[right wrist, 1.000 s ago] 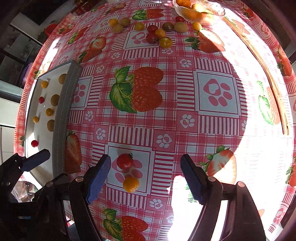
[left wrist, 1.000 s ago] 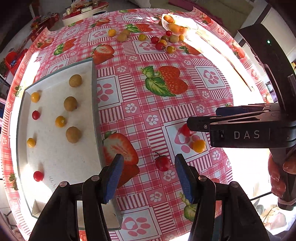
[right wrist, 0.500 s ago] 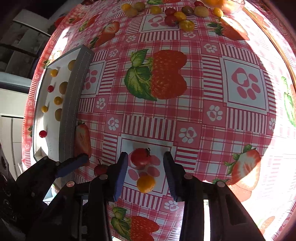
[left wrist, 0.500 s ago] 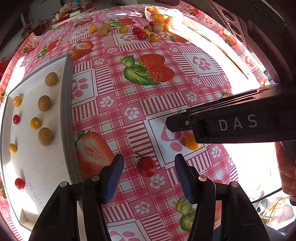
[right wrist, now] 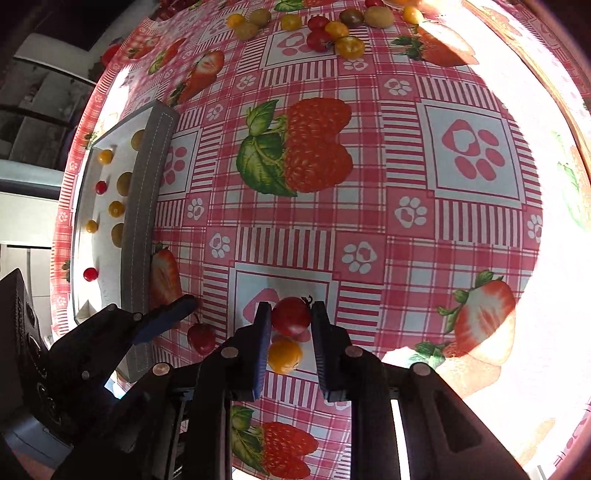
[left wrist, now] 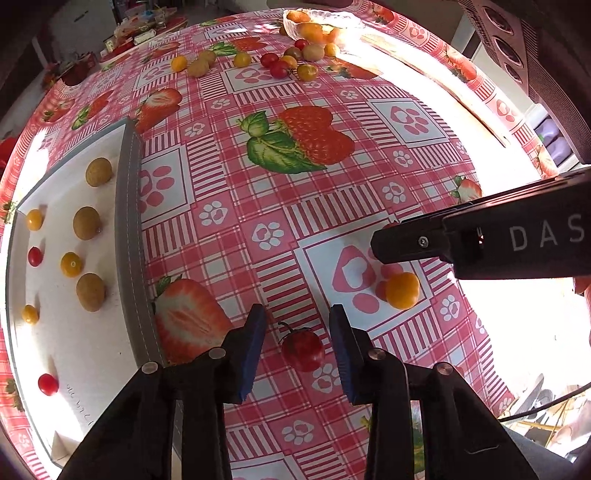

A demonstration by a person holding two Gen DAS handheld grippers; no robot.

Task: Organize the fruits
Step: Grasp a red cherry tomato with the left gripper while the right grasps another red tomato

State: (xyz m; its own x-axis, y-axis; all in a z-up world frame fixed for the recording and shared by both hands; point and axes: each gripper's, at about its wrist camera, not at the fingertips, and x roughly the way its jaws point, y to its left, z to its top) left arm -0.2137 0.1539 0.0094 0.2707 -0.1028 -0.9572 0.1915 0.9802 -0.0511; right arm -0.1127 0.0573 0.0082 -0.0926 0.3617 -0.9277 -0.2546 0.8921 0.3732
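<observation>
At the far left, a white tray (left wrist: pixel 127 229) with a grey rim lies on the table (left wrist: pixel 303 206), which is covered in a red-checked cloth printed with strawberries and paw marks. In the tray sit three brownish-green round fruits (left wrist: pixel 86 222), several small yellow tomatoes (left wrist: pixel 71 264) and a few small red ones (left wrist: pixel 48 384), all apart from one another.

Just right of the tray, the left gripper (left wrist: pixel 297 343) hovers low over the cloth. Its blue fingers (left wrist: pixel 253 347) are spread wide, one on each side of a dark red stemmed tomato (left wrist: pixel 303 349) that lies on the table between them, touching neither pad.

Further right, a yellow tomato (left wrist: pixel 402 290) rests on a paw-print square. In the right wrist view it lies on the cloth under the right gripper (right wrist: pixel 291 319), whose fingers (right wrist: pixel 263 332) have closed in on a red cherry tomato (right wrist: pixel 291 316); both pads press its sides near their tips. In the left wrist view this gripper shows as a black bar marked "DAS", and the held tomato is hidden behind it.

At the far edge of the table, a loose cluster of red, yellow and greenish fruits (left wrist: pixel 284 66) lies beside a clear bowl (left wrist: pixel 321 26) holding orange ones.
</observation>
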